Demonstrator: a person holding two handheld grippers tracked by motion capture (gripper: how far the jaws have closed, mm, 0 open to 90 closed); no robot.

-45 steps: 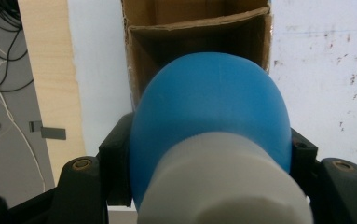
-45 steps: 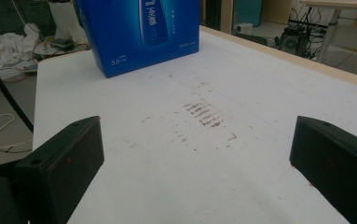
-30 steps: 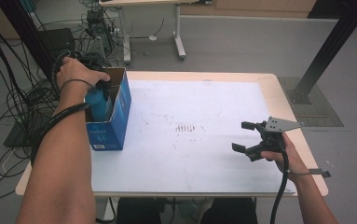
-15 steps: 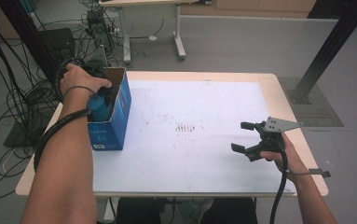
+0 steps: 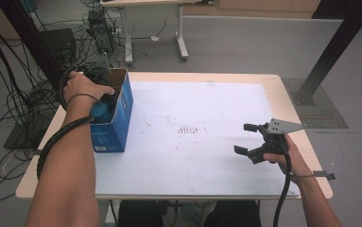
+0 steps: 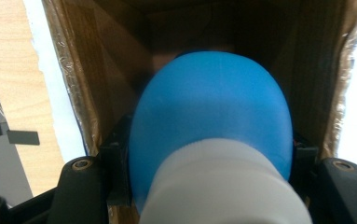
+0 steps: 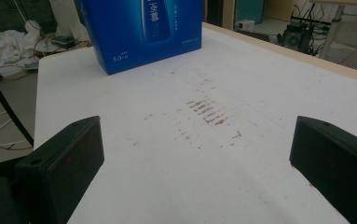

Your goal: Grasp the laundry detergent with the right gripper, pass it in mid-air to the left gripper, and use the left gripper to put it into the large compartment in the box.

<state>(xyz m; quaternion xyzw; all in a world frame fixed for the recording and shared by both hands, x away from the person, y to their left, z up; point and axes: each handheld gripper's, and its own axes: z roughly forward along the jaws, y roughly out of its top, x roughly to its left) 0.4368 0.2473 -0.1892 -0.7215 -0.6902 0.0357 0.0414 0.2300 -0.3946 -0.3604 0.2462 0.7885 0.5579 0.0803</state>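
Nearest the person, at the right of the table (image 5: 226,170), the right gripper (image 5: 249,139) hovers just above the white sheet (image 5: 202,99) with its two black jaws spread wide and nothing between them; in the right gripper view the jaws frame a patch of reddish-brown scuff marks (image 7: 209,112) on the sheet, and beyond those stands the blue box (image 7: 143,30) with its printed face toward the camera. Farther off, at the left edge of the table, that same blue box (image 5: 115,123) stands upright with its top open, its long axis running from near to far along the table's side. The left hand (image 5: 81,87) reaches down over the box's mouth, and the left gripper (image 6: 209,154) points down into it, closed on a blue bottle (image 6: 209,112) with a white cap end (image 6: 223,186). In the left gripper view the bottle fills the space between the jaws, which press on its two sides; its long axis runs along the gripper's own line, the rounded blue end pointing ahead into the brown cardboard interior and the white end nearest the camera. In the high view a bit of the blue bottle (image 5: 98,109) shows just under the wrist, inside the box's opening, so the bottle points downward into the box.
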